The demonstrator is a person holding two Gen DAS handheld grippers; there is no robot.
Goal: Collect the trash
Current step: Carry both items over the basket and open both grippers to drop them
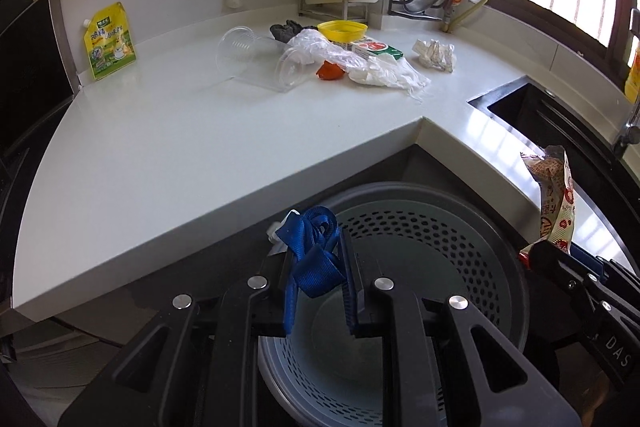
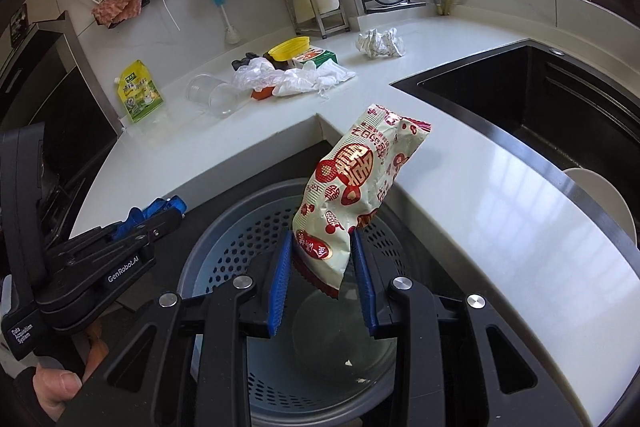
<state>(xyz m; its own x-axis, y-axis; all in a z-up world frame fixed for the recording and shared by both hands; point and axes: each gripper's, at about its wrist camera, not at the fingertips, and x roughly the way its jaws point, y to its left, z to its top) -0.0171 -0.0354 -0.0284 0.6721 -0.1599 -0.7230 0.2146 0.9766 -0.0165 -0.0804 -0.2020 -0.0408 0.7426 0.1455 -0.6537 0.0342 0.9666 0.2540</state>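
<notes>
My left gripper (image 1: 316,263) is shut on a bunched blue strap (image 1: 314,251), held over the near rim of a grey perforated bin (image 1: 436,227) on the floor below the counter corner. My right gripper (image 2: 322,267) is shut on a white and red snack packet (image 2: 352,187), which stands up above the same bin (image 2: 224,243). In the left wrist view the packet (image 1: 554,203) shows at the right edge. The right wrist view has the left gripper (image 2: 160,219) at its left, with the strap (image 2: 160,207) in it. More trash lies on the counter: clear plastic cups (image 1: 256,59), plastic bags (image 1: 384,73), crumpled paper (image 1: 434,53).
The white L-shaped counter (image 1: 180,147) wraps around the bin. A black sink (image 2: 520,99) is set in it at the right. A yellow pouch (image 1: 110,41) stands by the wall, with a yellow lid (image 1: 342,30) and a green box (image 1: 376,50) near the trash pile. A hand (image 2: 52,387) holds the left gripper.
</notes>
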